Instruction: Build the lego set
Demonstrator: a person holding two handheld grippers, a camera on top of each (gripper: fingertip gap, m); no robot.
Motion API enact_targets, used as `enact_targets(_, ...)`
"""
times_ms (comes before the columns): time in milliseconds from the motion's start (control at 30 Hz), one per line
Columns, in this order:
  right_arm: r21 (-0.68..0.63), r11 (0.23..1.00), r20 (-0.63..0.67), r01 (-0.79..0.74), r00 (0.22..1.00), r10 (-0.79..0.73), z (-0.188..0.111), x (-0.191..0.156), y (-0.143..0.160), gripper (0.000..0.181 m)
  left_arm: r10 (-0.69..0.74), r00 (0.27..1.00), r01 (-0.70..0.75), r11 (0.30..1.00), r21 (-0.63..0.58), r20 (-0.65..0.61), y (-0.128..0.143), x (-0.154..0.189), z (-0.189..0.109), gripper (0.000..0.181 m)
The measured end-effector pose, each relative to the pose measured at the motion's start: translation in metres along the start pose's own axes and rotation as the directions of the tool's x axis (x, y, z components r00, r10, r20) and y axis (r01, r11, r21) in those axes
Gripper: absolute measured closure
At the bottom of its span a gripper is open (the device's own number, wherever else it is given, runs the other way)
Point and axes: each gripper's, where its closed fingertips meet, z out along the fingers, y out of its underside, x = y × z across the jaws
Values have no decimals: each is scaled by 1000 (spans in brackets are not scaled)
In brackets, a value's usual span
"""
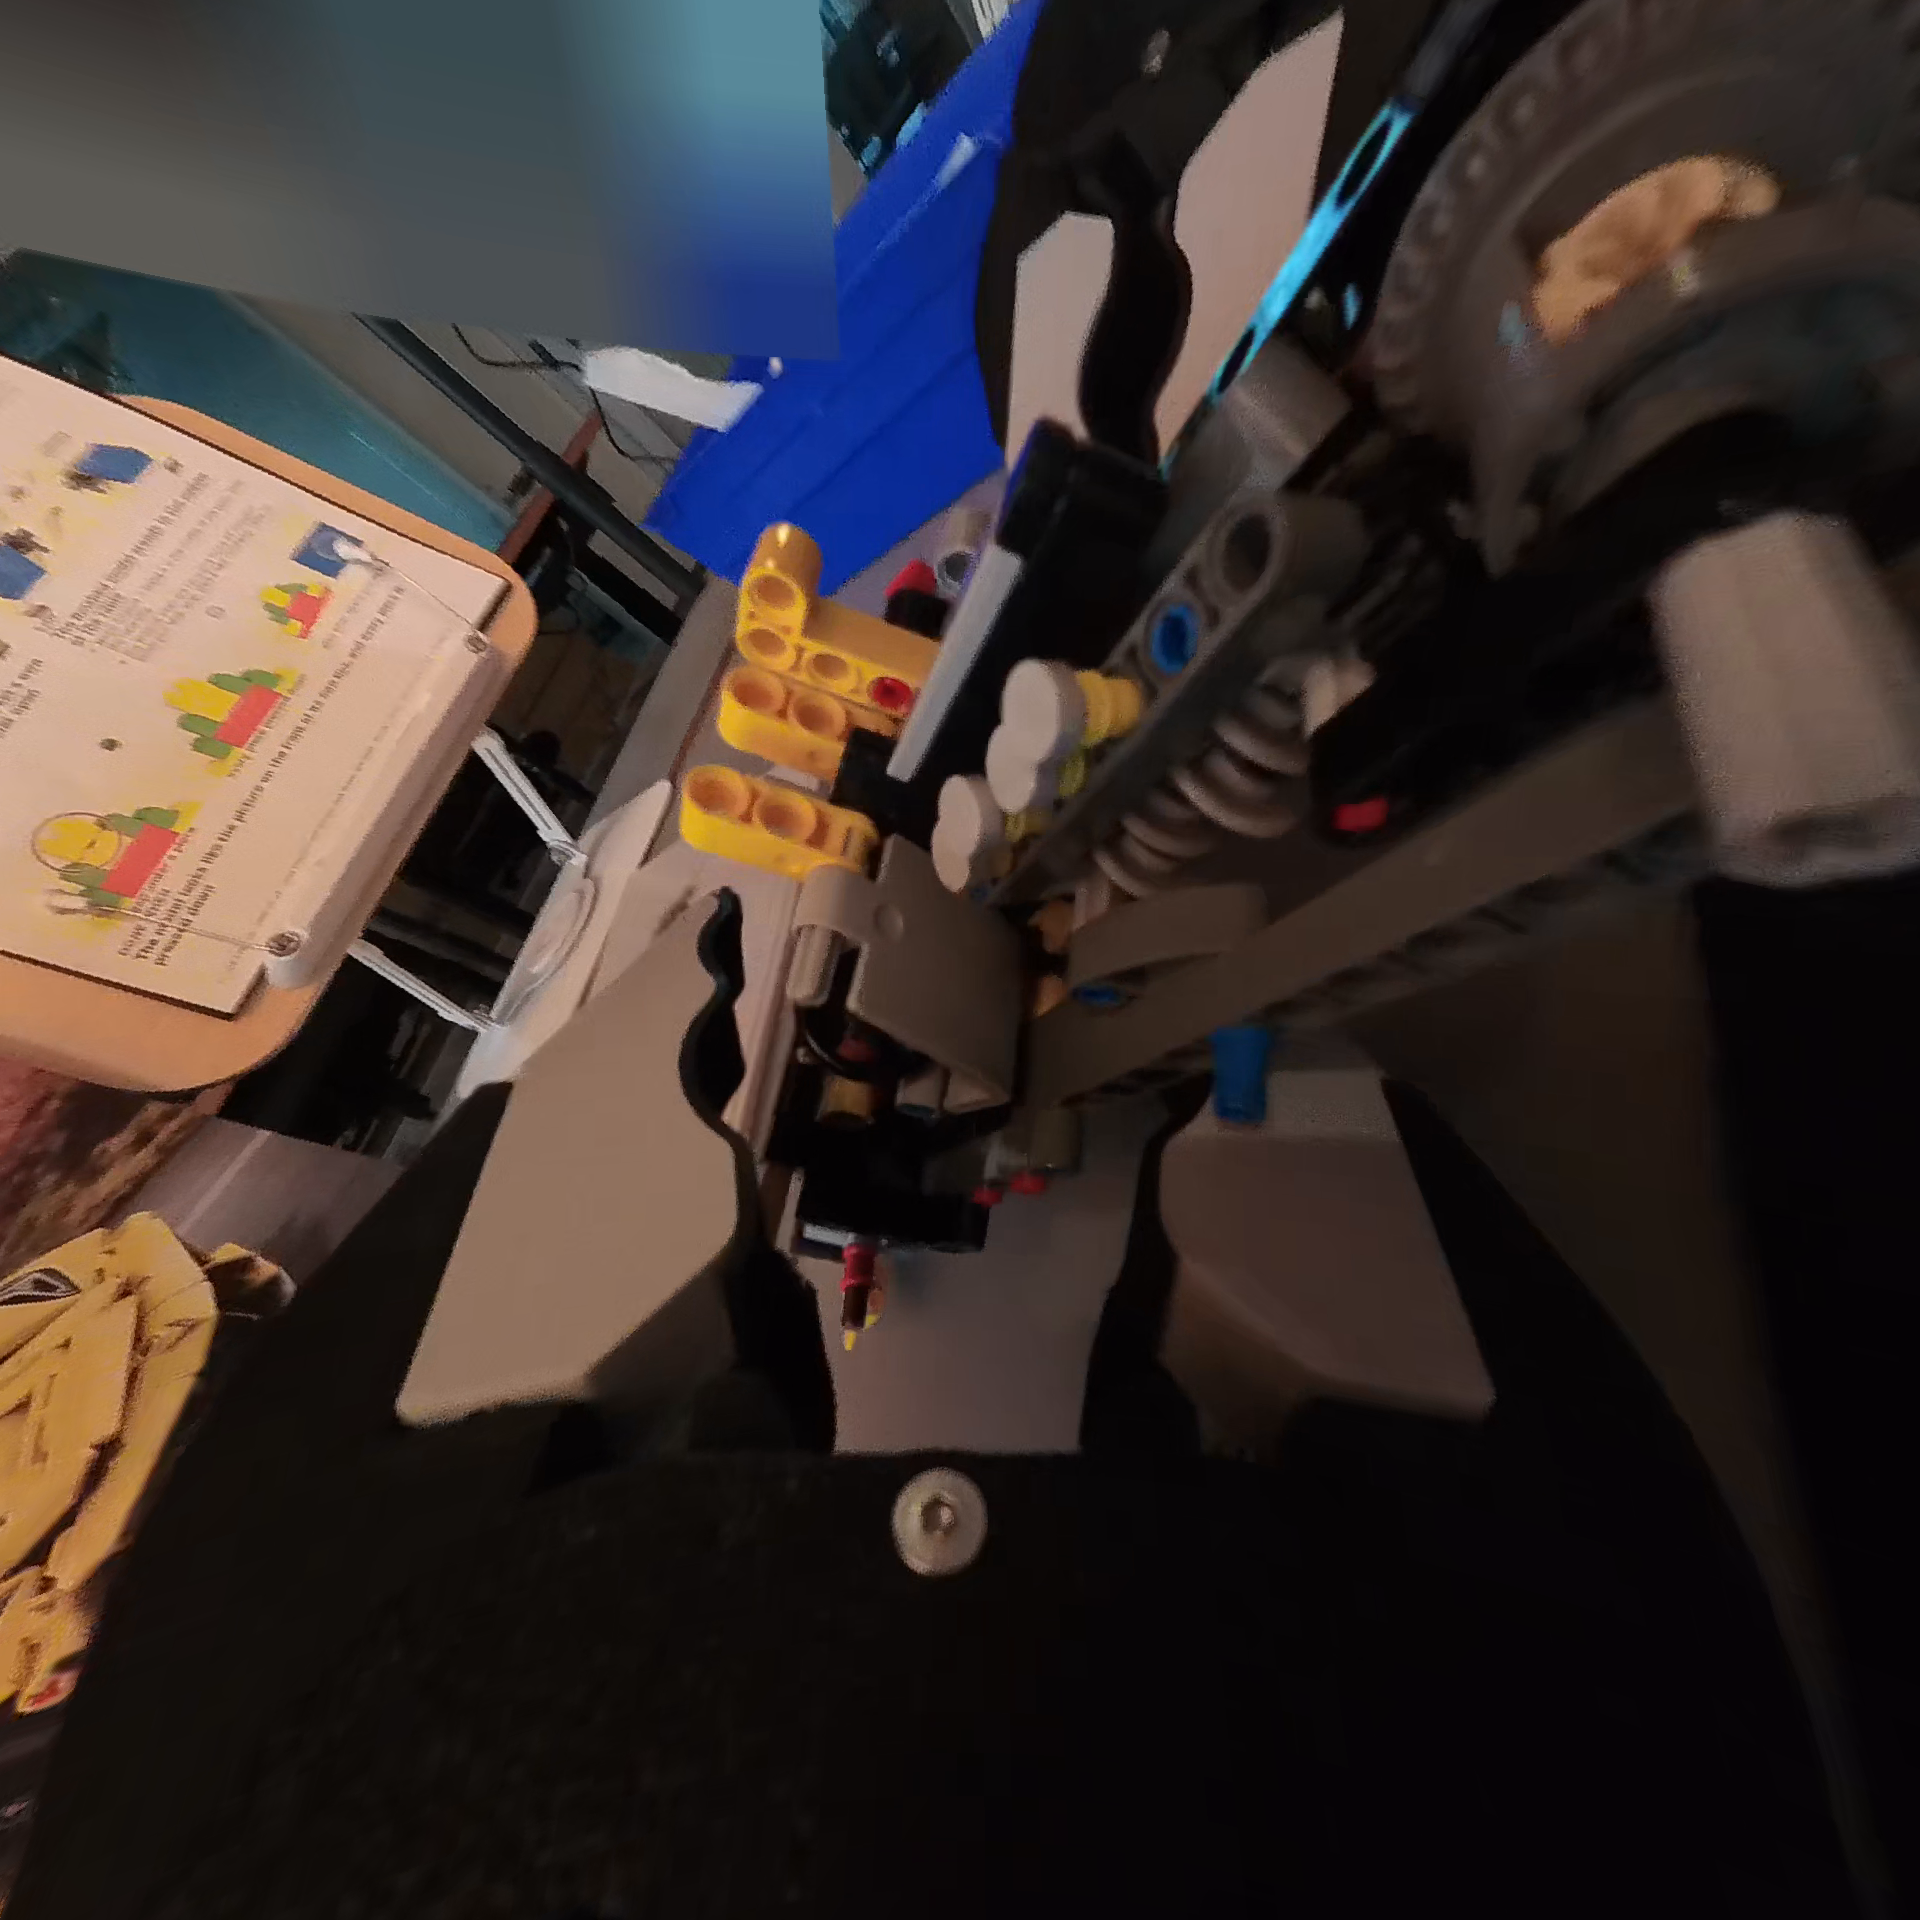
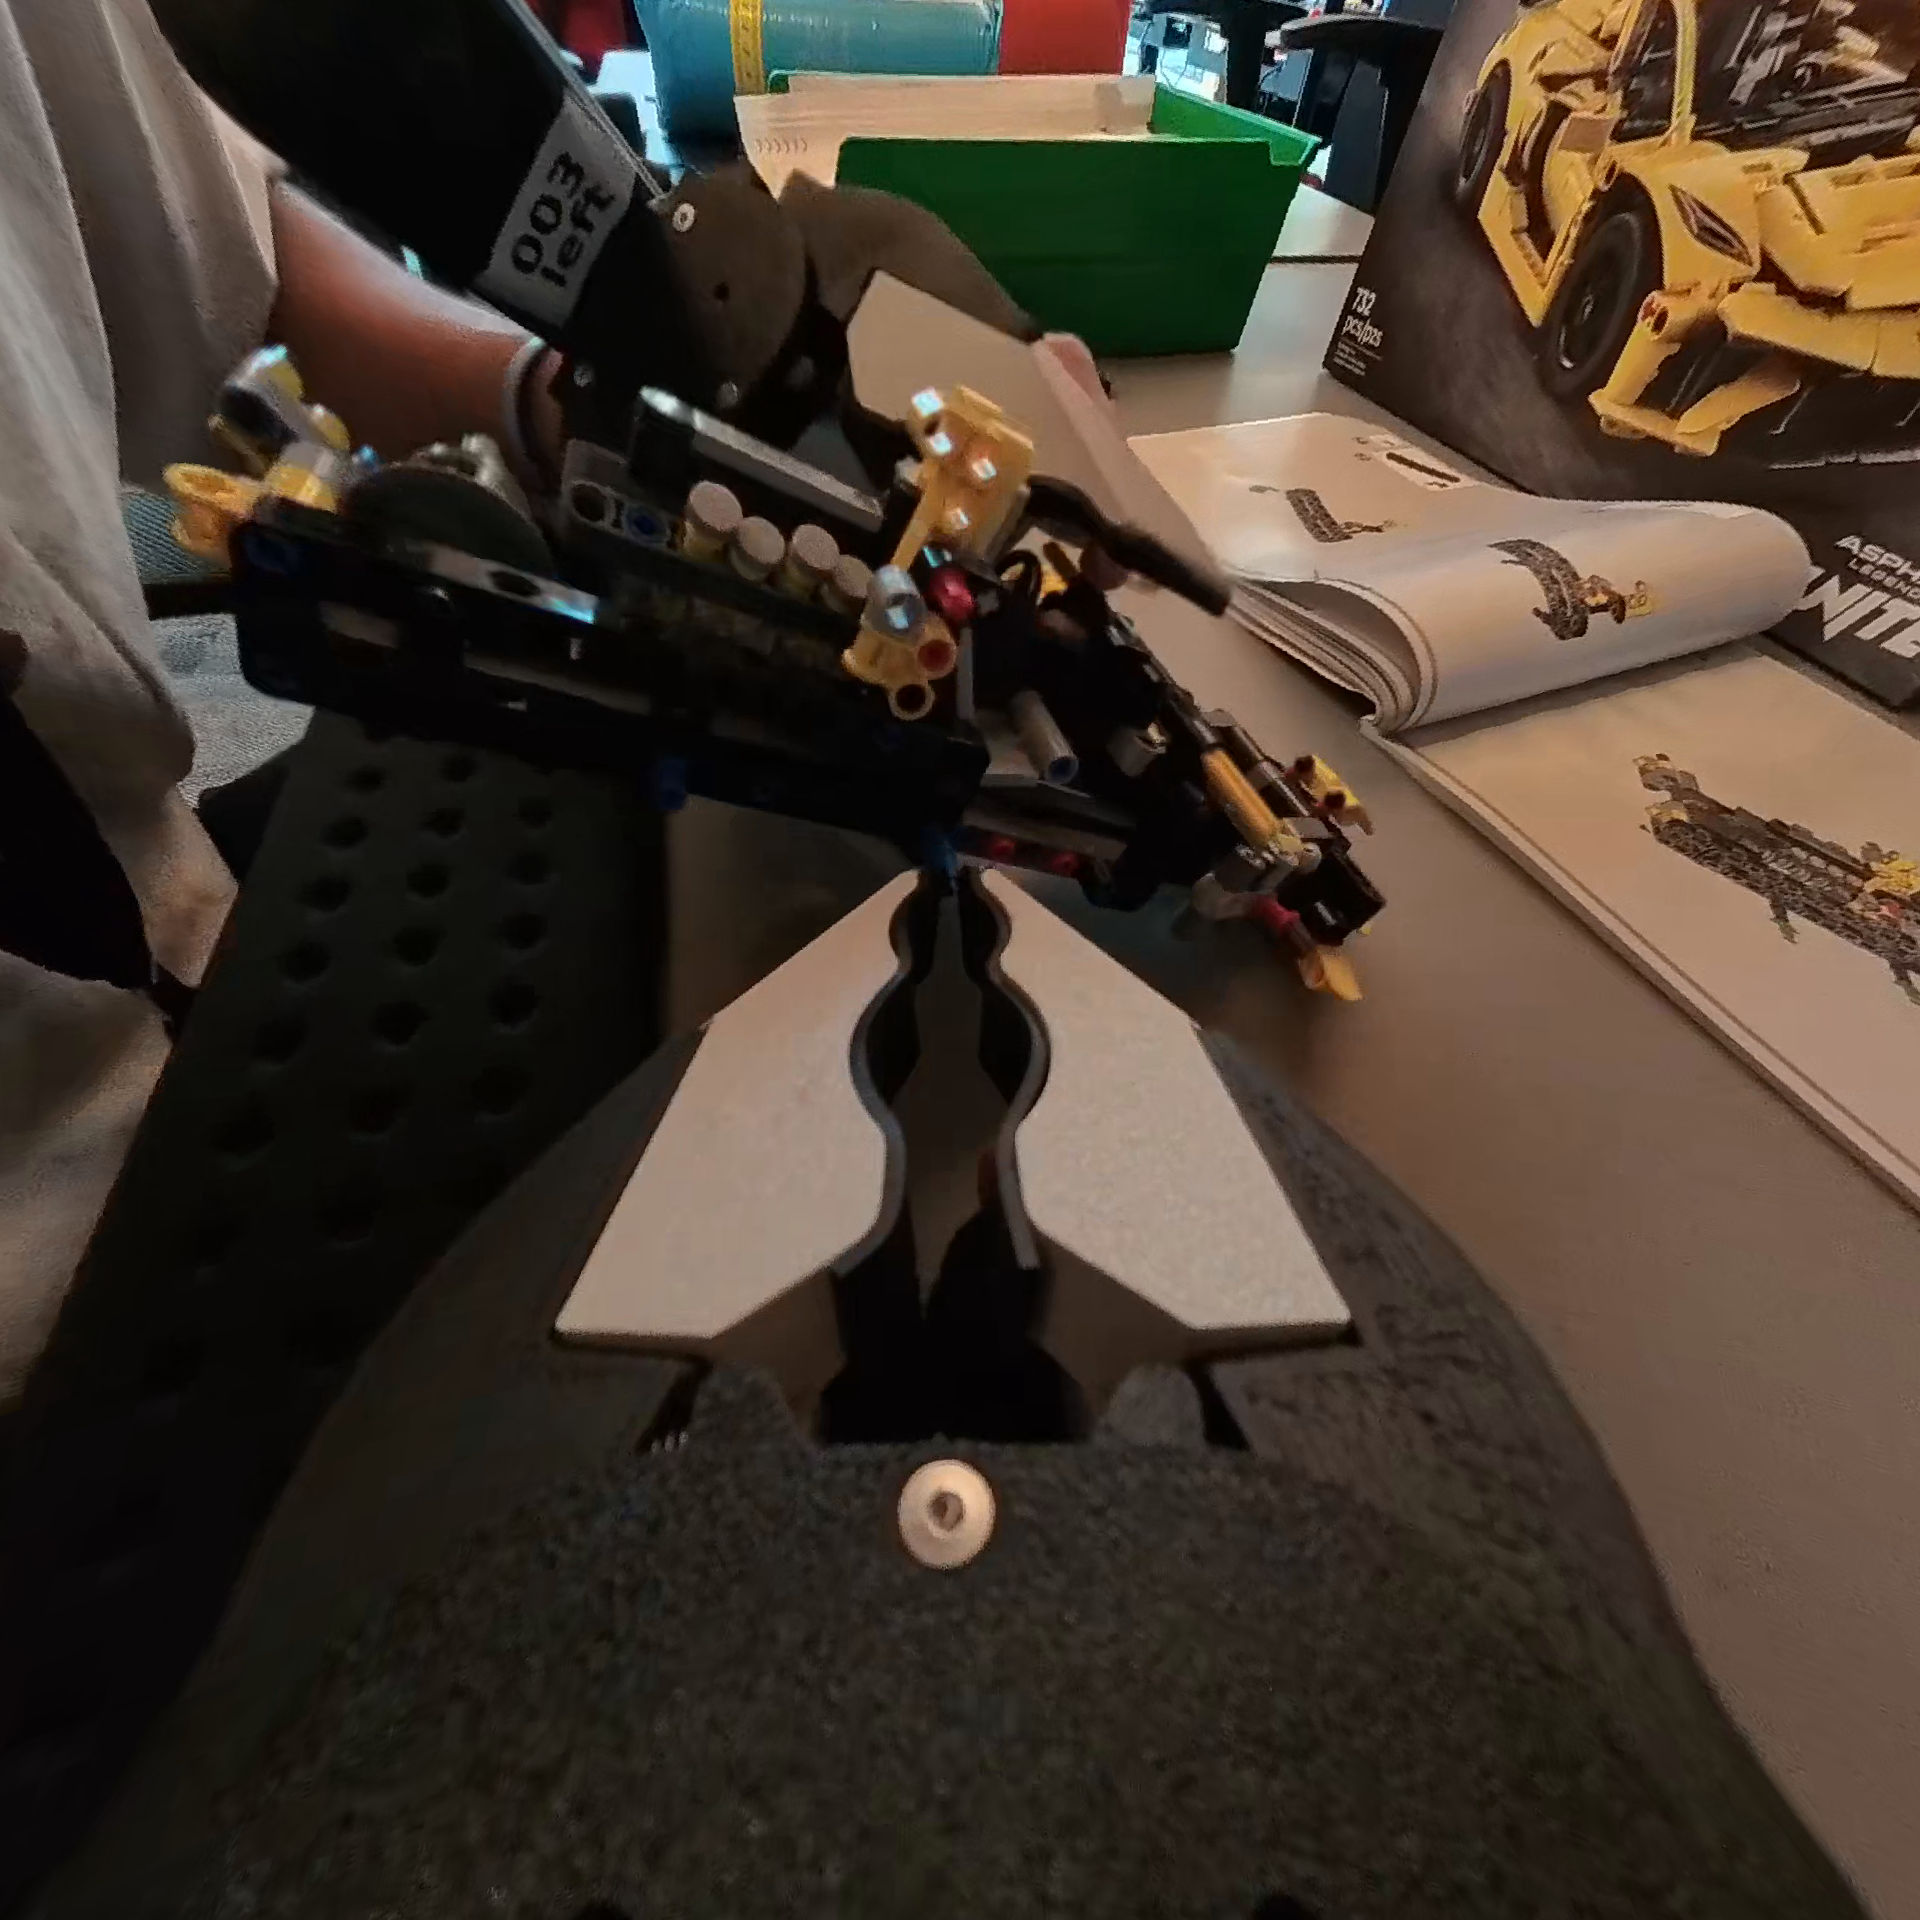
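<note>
The half-built Lego chassis (image 2: 644, 644) is black and grey with yellow beams, a row of grey cylinders and a gear. It is held tilted above the table. My left gripper (image 1: 935, 1039) is shut on the chassis (image 1: 894, 997), one finger on each side. It also shows in the right wrist view (image 2: 1039, 499), coming in from the upper left. My right gripper (image 2: 943, 894) is below the chassis, its fingertips closed on a small blue pin (image 2: 941, 854) at the lower edge of the black beam. The right gripper's fingers (image 1: 1101, 249) show at the top of the left wrist view.
An open instruction booklet (image 2: 1455, 561) lies on the grey table (image 2: 1455, 1195), right of the chassis. The set's box (image 2: 1662, 260) stands behind it. A green bin (image 2: 1070, 239) sits at the back, a blue bin (image 1: 862, 416) beyond. A picture placard (image 1: 239, 707) stands left. A person's arm (image 2: 343, 312) is close. Tip to tip, the grippers are about 4 cm apart.
</note>
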Motion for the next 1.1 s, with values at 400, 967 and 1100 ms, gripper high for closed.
enact_targets(400,-5,1000,7,6,1000,-6,1,-2,0,177,117,993,-115,991,73,-15,-14,7,-3,125)
enact_targets(967,42,965,-586,261,789,-187,4,44,-72,128,-750,657,749,637,184,-80,-31,-65,-6,131)
enact_targets(1100,-64,952,-667,300,696,-265,14,47,-82,115,-858,494,864,466,190,-141,-31,-66,-4,131)
